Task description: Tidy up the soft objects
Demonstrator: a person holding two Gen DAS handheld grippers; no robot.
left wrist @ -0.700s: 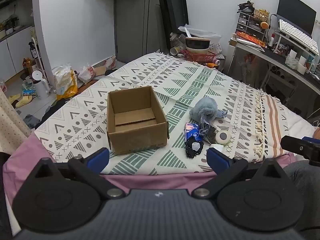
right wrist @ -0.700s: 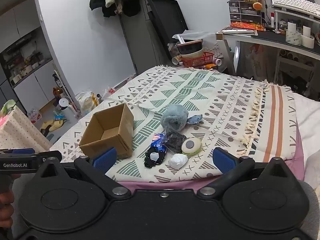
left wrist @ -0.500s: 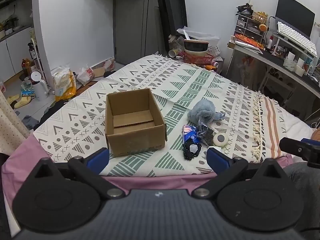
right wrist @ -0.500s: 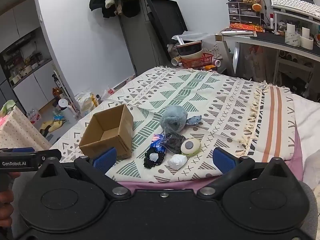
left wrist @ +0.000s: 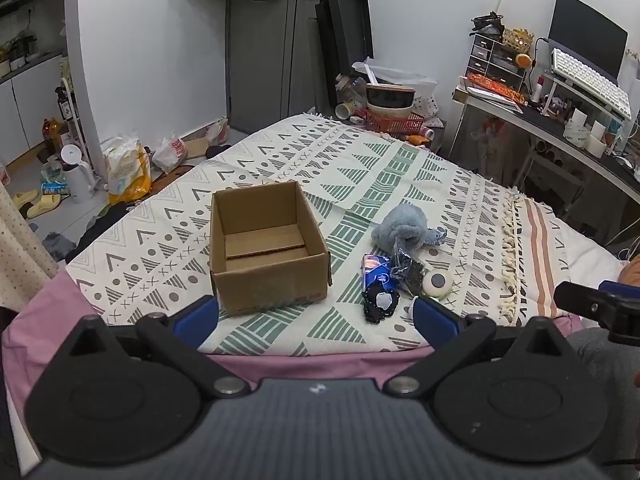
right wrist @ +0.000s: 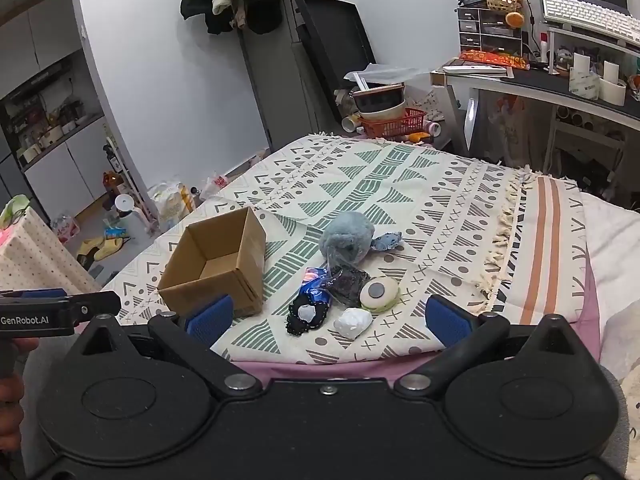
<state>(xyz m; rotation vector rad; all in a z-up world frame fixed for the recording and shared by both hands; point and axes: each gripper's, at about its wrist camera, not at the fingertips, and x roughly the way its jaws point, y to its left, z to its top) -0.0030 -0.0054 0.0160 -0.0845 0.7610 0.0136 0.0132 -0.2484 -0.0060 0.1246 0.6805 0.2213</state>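
One open cardboard box [left wrist: 267, 252] sits on the bed, plain brown, square-cornered and with only its folded bottom flaps showing inside. Just to its right is a small huddle of soft things, some touching one another: a fuzzy grey-blue plush toy [left wrist: 404, 232] at the far end, a glossy blue packet [left wrist: 376, 274], a crinkly dark clear-plastic pouch [right wrist: 350, 285], a round pale cushion with a dark disc in its middle [right wrist: 379, 293], a black crocheted piece with a white centre [right wrist: 307, 315], and a lumpy white wad [right wrist: 353, 322] nearest the edge. That makes six loose items, all outside the box. The woven blanket [left wrist: 280, 160] under them is cream with green and grey triangles, fringed where it meets an orange-striped cloth, over a pink sheet. Beyond are a grey wardrobe, a cluttered desk with one keyboard [left wrist: 588, 82], and bags on the floor. The left gripper [left wrist: 316, 316] and right gripper [right wrist: 328, 316] both hang short of the bed edge, blue pads spread wide, grasping nothing.
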